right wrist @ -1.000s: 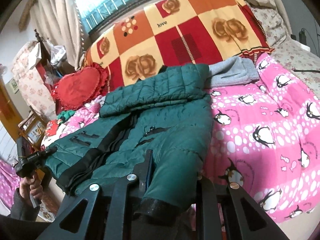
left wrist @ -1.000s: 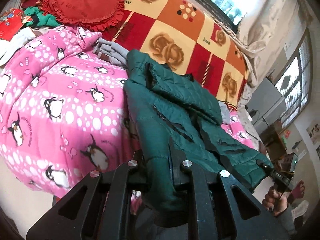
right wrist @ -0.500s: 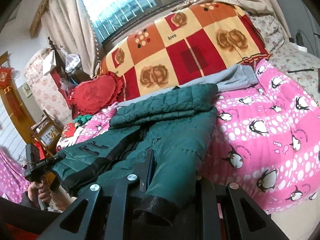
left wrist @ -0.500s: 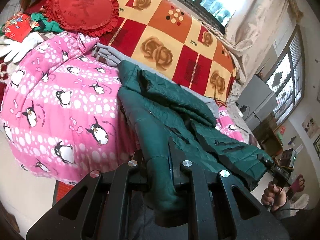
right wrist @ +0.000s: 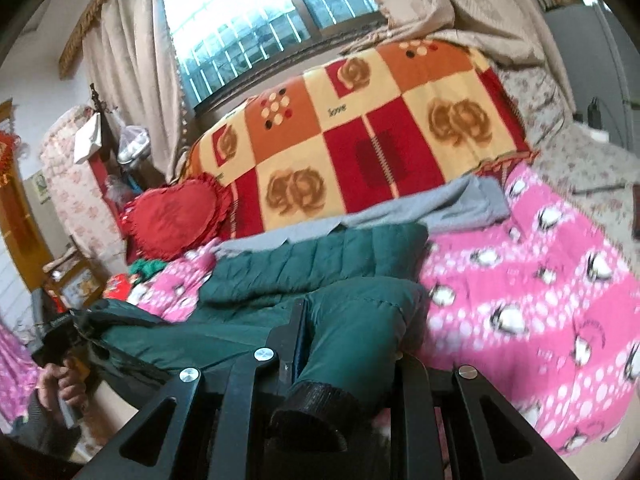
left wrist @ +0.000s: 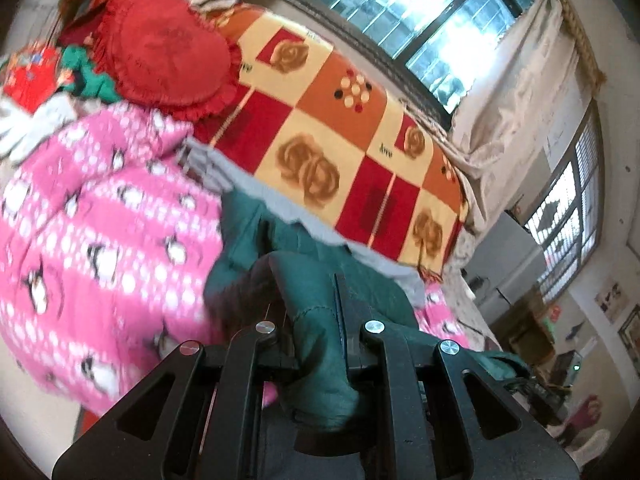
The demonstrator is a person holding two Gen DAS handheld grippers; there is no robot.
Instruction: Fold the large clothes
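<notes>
A dark green quilted jacket lies across the pink penguin quilt, its near edge lifted. My left gripper is shut on a fold of the jacket's edge. In the right wrist view the jacket spreads towards the left, and my right gripper is shut on the sleeve with the black knit cuff. The left gripper shows at the far left of that view in a person's hand, clamped on the jacket's other corner. The right gripper is small at the left wrist view's lower right.
A grey garment lies behind the jacket, against a red, orange and yellow checked blanket. A red heart cushion sits at the bed's left end. Curtains and a window stand beyond. The pink quilt extends right.
Both grippers have risen with the jacket's near edge, which now hangs off the quilt. Both views have tilted up, and more of the window and curtains shows.
</notes>
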